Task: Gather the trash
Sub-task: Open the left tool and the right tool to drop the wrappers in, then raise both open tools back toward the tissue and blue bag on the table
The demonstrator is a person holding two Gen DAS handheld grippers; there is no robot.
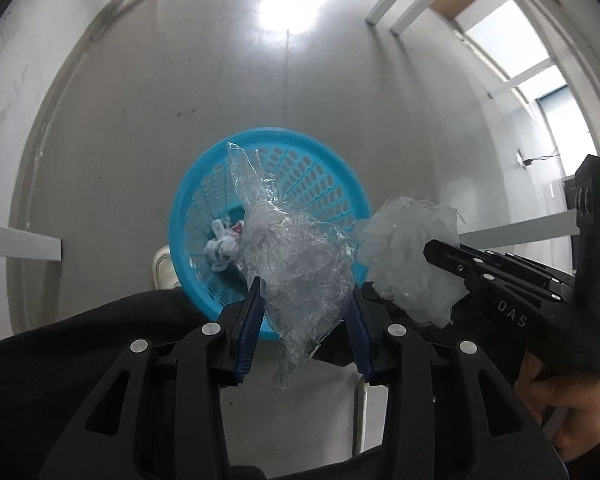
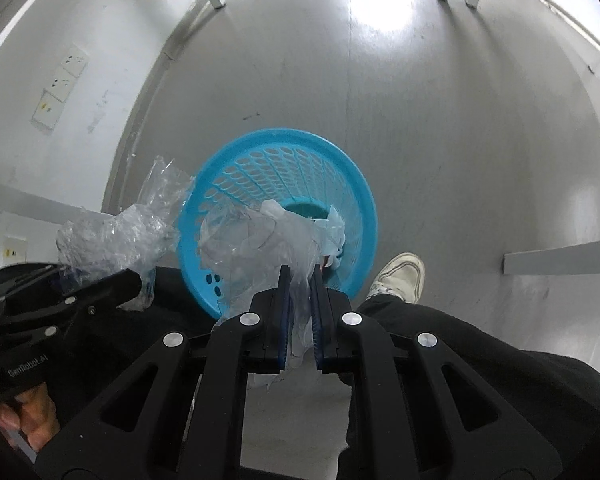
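Both wrist views look steeply down from close above, sharing the blue basket (image 1: 332,184) (image 2: 352,184) and grey floor (image 1: 220,100) (image 2: 460,140).

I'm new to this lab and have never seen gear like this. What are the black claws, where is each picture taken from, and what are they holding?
They are hand-held tools: a person squeezes one two-finger gripper in each hand. Each carries a wide-angle camera looking along its fingers, so each picture comes from one tool and looks down at the floor.

In the left tool's picture, the left gripper is closed on a crumpled clear plastic wrapper. In the right tool's picture, the right gripper pinches a cloudy thin plastic bag.

Below both stands a blue slotted basket on the grey floor, with some white crumpled trash already inside. The person's white shoe shows beside it.
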